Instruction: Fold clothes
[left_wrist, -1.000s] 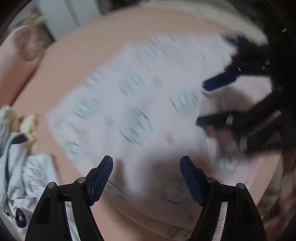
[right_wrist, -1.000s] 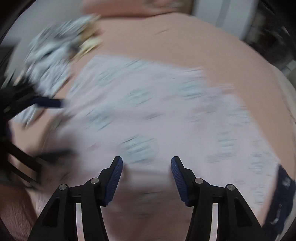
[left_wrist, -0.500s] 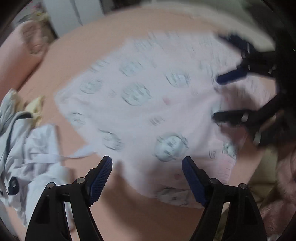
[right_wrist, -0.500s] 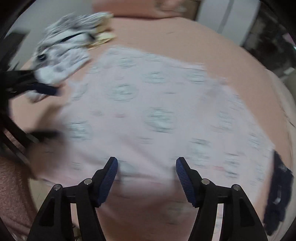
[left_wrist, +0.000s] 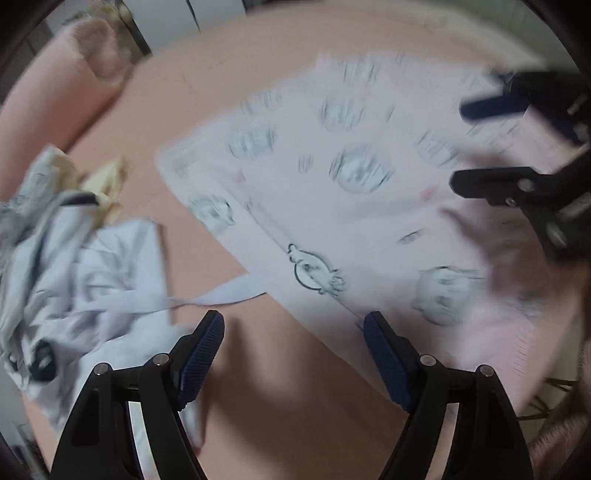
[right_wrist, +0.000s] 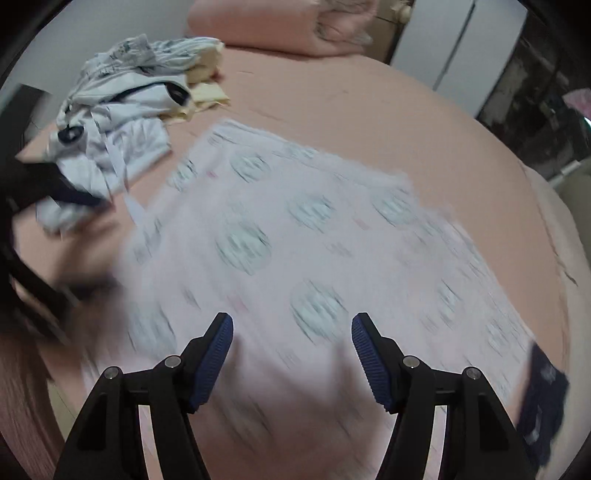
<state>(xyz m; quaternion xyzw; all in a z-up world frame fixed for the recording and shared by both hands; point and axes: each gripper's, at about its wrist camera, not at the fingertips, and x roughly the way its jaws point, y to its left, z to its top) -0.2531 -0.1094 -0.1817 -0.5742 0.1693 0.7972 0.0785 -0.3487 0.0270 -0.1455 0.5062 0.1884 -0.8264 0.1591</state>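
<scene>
A pale pink garment with round grey cartoon prints (left_wrist: 351, 206) lies spread flat on the peach bed sheet (left_wrist: 229, 92); it also shows in the right wrist view (right_wrist: 295, 251). My left gripper (left_wrist: 293, 356) is open and empty, above the sheet at the garment's near left edge. My right gripper (right_wrist: 291, 350) is open and empty, above the garment's near part. It shows in the left wrist view (left_wrist: 480, 144) at the right, over the garment. Both views are motion-blurred.
A heap of white and grey clothes (left_wrist: 74, 258) with a loose strap lies left of the garment, also in the right wrist view (right_wrist: 118, 103). A dark blue garment (right_wrist: 543, 402) lies at the right. A pink rolled blanket (right_wrist: 273, 26) lies at the bed's far end.
Both grippers have pulled back and left; the left one now hangs over the bare sheet at the garment's edge. The clothes heap has come further into view. Both stay open.
</scene>
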